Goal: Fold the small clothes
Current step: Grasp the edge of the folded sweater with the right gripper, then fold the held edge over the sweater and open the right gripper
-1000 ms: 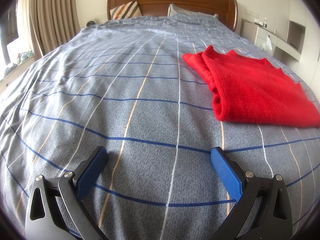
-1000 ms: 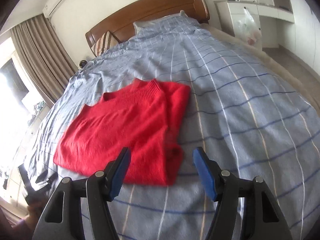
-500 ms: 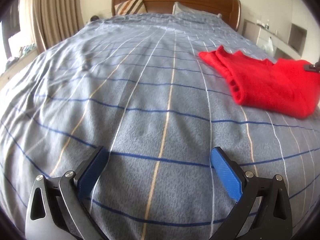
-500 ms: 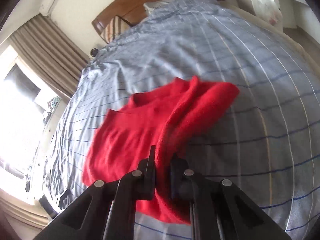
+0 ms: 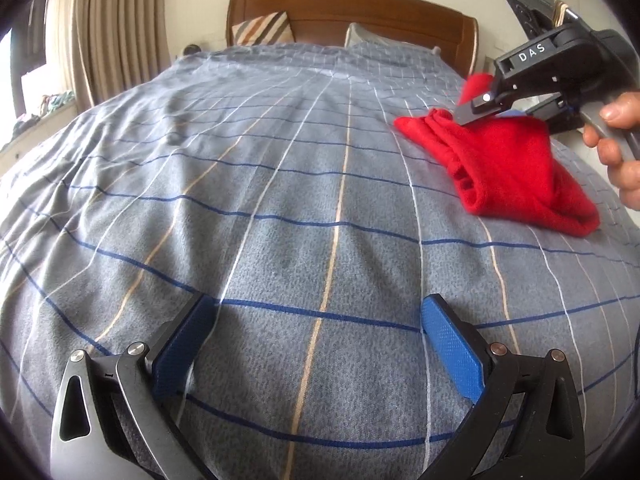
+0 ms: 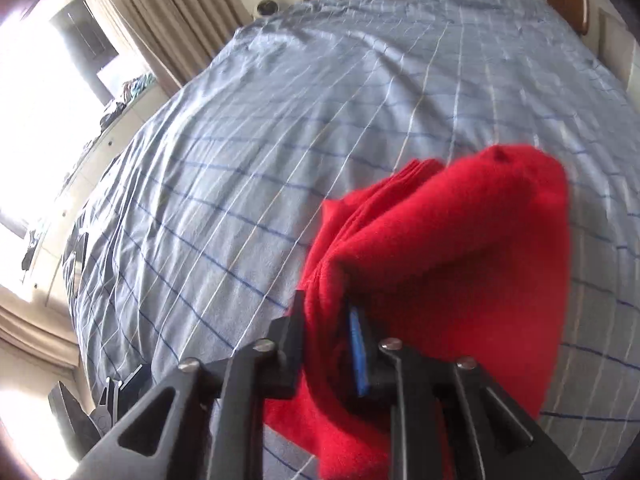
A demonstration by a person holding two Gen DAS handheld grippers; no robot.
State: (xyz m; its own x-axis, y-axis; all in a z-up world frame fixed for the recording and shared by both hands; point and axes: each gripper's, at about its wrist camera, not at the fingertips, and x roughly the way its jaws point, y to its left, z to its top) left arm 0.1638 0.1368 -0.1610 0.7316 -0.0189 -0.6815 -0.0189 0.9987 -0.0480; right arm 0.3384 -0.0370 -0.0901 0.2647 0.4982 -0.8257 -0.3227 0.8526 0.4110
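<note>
The right hand-held gripper (image 6: 328,332), jaws just opening, has red sweater (image 5: 508,168) fabric between them on the bed (image 5: 280,200); the left hand-held gripper (image 5: 316,344) gapes wide, empty.

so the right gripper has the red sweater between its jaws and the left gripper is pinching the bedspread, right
Not quite. The left gripper is pinching nothing: the left wrist view shows its jaws wide apart above the bedspread. The rest holds: the right wrist view shows the red sweater between the jaws of the right gripper, which have just been opening.

A bed (image 5: 280,208) with grey-blue checked cover carries a folded red sweater (image 5: 508,172) and pillows (image 5: 262,29).
</note>
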